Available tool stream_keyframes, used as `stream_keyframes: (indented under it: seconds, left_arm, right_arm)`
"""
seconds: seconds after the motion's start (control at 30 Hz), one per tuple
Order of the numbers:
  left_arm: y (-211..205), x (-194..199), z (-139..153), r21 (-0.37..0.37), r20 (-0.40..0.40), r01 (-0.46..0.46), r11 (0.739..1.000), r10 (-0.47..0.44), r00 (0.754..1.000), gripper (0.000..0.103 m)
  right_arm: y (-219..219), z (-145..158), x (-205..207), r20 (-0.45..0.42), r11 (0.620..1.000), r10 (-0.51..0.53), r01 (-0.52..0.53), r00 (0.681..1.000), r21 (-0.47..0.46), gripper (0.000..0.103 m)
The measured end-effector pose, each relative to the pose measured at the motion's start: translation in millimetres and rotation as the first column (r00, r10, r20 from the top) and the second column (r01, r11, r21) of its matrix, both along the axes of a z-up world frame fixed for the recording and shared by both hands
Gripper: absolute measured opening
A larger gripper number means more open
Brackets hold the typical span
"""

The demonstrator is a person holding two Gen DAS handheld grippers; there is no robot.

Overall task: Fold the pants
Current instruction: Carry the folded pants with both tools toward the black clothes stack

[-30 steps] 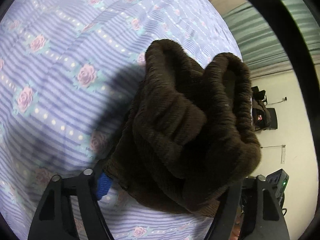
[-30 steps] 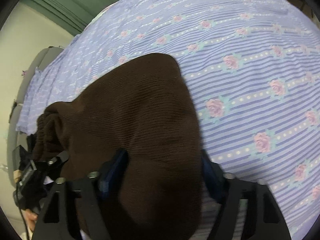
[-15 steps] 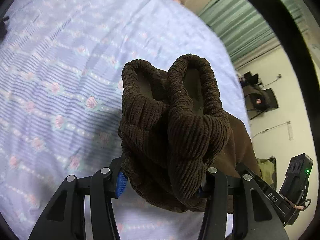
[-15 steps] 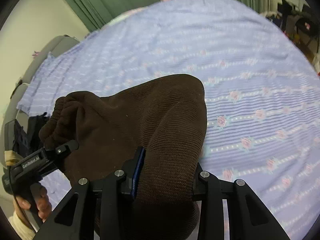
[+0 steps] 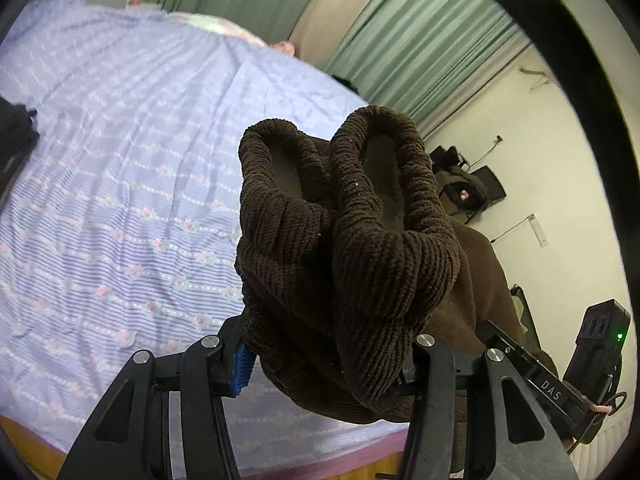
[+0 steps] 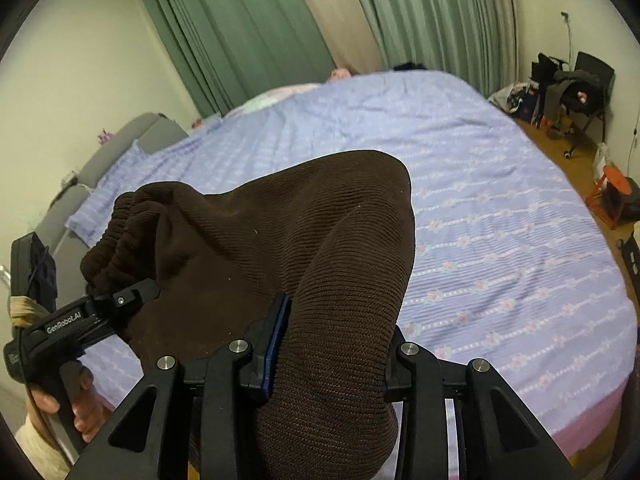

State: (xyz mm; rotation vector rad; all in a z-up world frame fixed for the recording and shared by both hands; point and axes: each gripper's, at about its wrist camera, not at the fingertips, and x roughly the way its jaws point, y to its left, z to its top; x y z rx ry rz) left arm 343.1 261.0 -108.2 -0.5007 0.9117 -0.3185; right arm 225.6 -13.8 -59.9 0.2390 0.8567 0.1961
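Left gripper (image 5: pixel 326 360): jaws clamped on the gathered elastic waistband of the dark brown ribbed-knit pants (image 5: pixel 344 248), two bunched loops rising above the fingers. Right gripper (image 6: pixel 332 352): jaws pinched tight on a thick fold of the same pants (image 6: pixel 280 240). Garment held up between both, clear of the lilac striped floral bedsheet (image 5: pixel 120 180). Only the right view shows the left gripper from outside, with the hand (image 6: pixel 76 400) gripping it. Only the left view shows the waistband's openings. Green pleated curtains (image 6: pixel 248 28) behind.

Both wrist views sit close behind their tongs, angled down across the same bed (image 5: pixel 120 184) toward green curtains (image 6: pixel 248 32).
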Motion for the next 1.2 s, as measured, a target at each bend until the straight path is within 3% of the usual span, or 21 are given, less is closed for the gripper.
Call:
stream_keyframes:
  seconds: [0.23,0.43,0.6,0.83,1.07,1.2]
  left_arm:
    - [-1.6,-57.1,49.9,0.077,0.086,-0.116,0.990,0.109,0.990,0.051]
    - [16.9,-108.6,65.8,0.117,0.115,-0.209,0.971,0.196,0.974,0.051]
    - [16.0,-114.9,70.1,0.149,0.123,-0.265,0.952,0.248,0.961,0.051]
    - [76.2,-130.3,70.9,0.159,0.163,-0.300,0.941,0.274,0.948,0.051]
    - [169.0,-120.4,73.1,0.192,0.193,-0.224,0.955,0.188,0.963,0.051]
    - [227.7,-114.8,70.2,0.186,0.171,-0.203,0.961,0.172,0.970,0.051]
  right_arm:
    - [11.2,37.2,-29.7,0.076,0.994,0.101,-0.103,0.992,0.021,0.035]
    - [39.1,50.9,-53.8,0.117,0.978,0.201,-0.207,0.973,0.040,0.035]
    - [76.4,52.3,-63.3,0.115,0.961,0.265,-0.272,0.957,0.044,0.035]
    - [142.2,57.8,-64.8,0.128,0.948,0.309,-0.316,0.943,0.040,0.035]
    - [238.9,60.4,-72.0,0.134,0.970,0.233,-0.241,0.963,0.043,0.035]
    - [294.0,58.3,-77.9,0.130,0.976,0.205,-0.213,0.970,0.052,0.035]
